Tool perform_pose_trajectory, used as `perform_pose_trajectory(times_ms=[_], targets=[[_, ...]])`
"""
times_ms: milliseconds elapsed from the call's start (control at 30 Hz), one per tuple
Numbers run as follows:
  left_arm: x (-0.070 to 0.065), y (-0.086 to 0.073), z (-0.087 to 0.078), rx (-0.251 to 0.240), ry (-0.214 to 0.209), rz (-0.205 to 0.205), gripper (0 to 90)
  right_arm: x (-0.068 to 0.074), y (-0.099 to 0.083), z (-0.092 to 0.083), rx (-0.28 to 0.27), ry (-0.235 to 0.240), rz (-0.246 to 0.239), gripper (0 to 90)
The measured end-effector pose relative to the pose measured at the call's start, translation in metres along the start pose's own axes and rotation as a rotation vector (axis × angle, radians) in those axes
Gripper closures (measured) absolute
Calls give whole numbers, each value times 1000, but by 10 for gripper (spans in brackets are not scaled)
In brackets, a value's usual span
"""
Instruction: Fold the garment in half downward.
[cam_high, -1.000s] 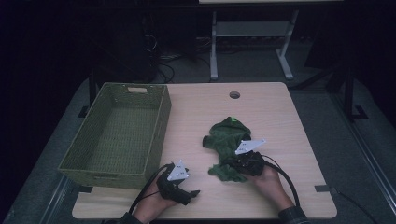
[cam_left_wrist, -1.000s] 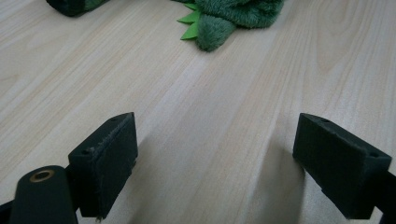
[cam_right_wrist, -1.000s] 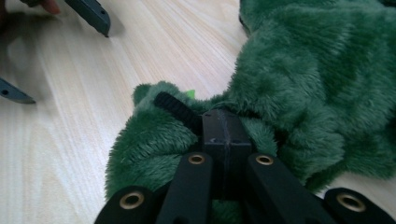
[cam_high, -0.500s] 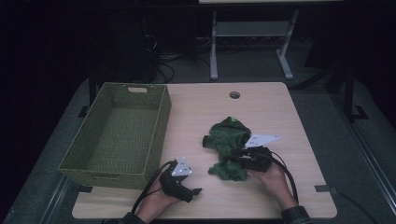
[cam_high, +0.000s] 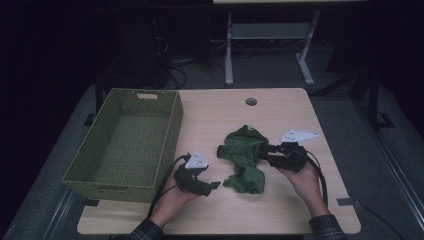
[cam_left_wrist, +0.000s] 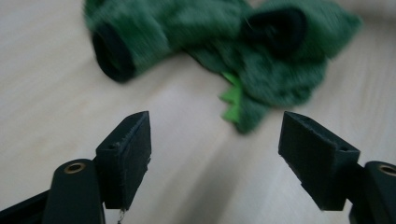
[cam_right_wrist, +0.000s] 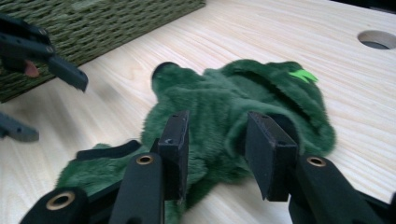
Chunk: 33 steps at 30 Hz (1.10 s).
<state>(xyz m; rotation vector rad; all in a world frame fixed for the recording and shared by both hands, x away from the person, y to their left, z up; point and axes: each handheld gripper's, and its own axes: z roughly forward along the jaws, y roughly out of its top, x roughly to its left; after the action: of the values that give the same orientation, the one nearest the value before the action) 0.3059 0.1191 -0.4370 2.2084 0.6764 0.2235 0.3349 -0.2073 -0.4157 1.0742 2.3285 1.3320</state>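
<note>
Garment: green plush costume (cam_high: 243, 155) is lying crumpled on the bench (cam_high: 280, 107), right of the wicker basket (cam_high: 127, 137).
Right tongs (cam_right_wrist: 219, 140): jaws have just been opening, releasing the plush.
Left tongs (cam_left_wrist: 215, 154): standing released, closing slightly, nothing between.
Progress: basket is sitting unfilled; moving the costume remains, I judge.

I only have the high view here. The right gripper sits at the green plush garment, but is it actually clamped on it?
Observer: No. The right gripper has just been opening its fingers. A fold of the green garment lies between them, unpinched.
Reviewer: And the left one?
Observer: The left gripper is open over bare table. Its fingers have just been closing a little, with nothing between them.
Reviewer: Any detail on the garment?
Observer: It has a bright green jagged trim along one edge, and a black-lined cuff.
</note>
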Motion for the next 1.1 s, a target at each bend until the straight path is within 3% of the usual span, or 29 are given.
perform_pose_trajectory(times_ms=[300, 500, 633, 733, 900, 1100], targets=[[26, 41, 8, -38, 85, -7, 356, -26, 14, 3, -8, -56, 59, 592], [46, 60, 20, -69, 95, -37, 423, -42, 21, 14, 20, -101, 82, 598], [62, 72, 36, -56, 105, -52, 462, -54, 24, 25, 69, -118, 110, 594], [71, 79, 48, -46, 112, -68, 486, -63, 23, 35, 86, -136, 128, 600], [84, 83, 69, -7, 115, -51, 494, -71, 14, 47, 133, -133, 167, 595], [96, 82, 88, 17, 99, -63, 511, -78, 8, 59, 163, -148, 177, 597]])
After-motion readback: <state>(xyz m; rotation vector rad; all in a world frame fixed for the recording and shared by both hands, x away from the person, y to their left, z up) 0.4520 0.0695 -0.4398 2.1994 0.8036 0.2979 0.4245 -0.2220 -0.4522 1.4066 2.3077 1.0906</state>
